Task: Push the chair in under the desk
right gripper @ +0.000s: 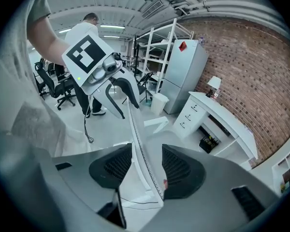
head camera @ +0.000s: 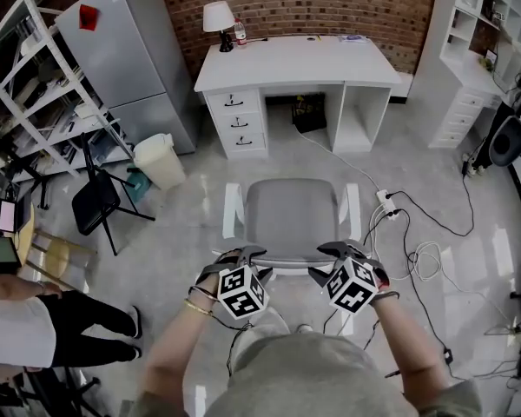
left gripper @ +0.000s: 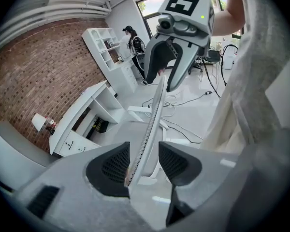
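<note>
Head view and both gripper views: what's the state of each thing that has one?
chair: pulled out, standing clear of the desk, not under it.
desk: drawers shut.
left gripper: open, jaws astride the top edge of the backrest.
right gripper: open, jaws astride the same edge.
fridge: doors shut.
folding chair: unfolded, standing.

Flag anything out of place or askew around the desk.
The chair stands out on the floor, well clear of the desk, not tucked under it. Loose cables sprawl over the floor right of it in the head view. Nothing looks spilled or damaged.
</note>
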